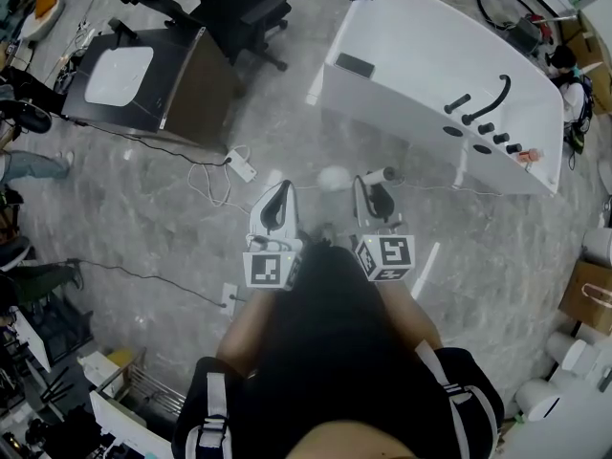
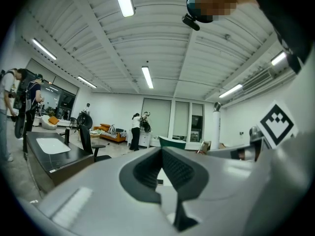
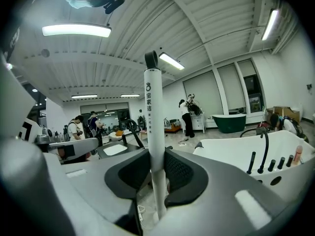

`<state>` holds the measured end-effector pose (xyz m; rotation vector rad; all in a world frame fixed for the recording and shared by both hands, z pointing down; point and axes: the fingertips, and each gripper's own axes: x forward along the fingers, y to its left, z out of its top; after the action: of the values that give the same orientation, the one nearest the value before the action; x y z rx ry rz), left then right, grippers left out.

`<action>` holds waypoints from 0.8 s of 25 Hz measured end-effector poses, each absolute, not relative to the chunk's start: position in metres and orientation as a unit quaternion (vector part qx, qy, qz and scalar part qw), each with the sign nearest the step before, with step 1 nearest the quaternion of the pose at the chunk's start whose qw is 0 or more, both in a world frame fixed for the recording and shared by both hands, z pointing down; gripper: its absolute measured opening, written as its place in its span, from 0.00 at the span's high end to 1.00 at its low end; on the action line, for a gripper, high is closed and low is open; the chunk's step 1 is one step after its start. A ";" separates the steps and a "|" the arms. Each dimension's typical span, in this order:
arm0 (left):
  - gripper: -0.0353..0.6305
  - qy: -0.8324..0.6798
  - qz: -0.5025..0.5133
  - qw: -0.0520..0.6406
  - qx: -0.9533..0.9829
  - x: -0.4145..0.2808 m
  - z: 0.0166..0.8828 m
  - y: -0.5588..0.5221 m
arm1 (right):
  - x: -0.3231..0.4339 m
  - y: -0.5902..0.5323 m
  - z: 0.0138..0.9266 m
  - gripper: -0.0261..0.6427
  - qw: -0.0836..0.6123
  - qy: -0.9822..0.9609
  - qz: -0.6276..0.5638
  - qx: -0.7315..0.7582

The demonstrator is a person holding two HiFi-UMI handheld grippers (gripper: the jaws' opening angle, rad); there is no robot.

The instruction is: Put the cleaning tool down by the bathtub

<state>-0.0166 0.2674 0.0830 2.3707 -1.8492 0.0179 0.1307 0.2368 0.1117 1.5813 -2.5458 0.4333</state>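
The white bathtub with a black faucet stands ahead to the right, and its rim also shows in the right gripper view. My right gripper is shut on the cleaning tool's white handle, which stands upright between the pads. The handle's top points toward the tub. A blurred white round shape, which may be the tool's head, hangs above the floor. My left gripper is beside it, its tips meeting on nothing.
A black cabinet with a white basin top and an office chair stand at the left. A power strip with cables lies on the grey floor. A cardboard box sits at the right. People stand far back by a green tub.
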 end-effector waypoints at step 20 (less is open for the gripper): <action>0.94 -0.579 0.012 0.076 0.812 -0.044 0.107 0.134 | 0.099 0.130 0.134 0.82 0.062 -0.814 0.157 0.556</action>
<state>-0.0443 0.1337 0.1067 2.4340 -1.7361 0.0363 0.0994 0.1301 0.1336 1.6812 -2.4606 0.4753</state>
